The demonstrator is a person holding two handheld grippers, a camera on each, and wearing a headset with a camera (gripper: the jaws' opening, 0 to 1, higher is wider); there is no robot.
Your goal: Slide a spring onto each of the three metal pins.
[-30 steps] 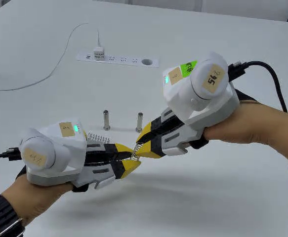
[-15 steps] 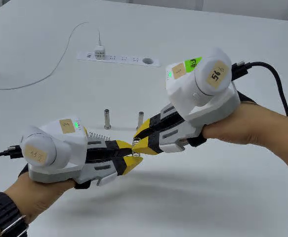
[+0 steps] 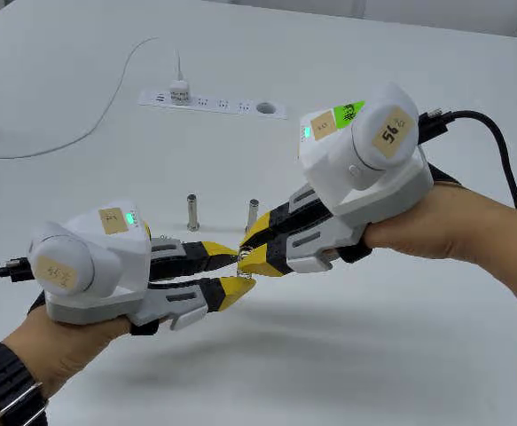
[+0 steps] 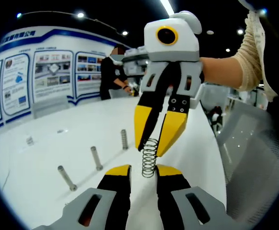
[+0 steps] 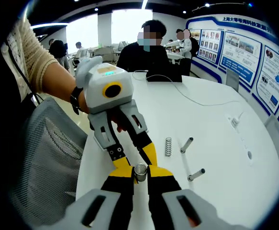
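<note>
Right gripper (image 3: 247,255) pinches the spring (image 4: 149,157) by one end; left gripper (image 4: 144,168) jaws parted (both mid-air). Risk: shallow grip, so the spring could pop loose onto the tabletop (image 3: 373,355).

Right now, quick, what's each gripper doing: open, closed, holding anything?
Left gripper: open, one end of the spring between its jaws.
Right gripper: closed on the spring.
</note>
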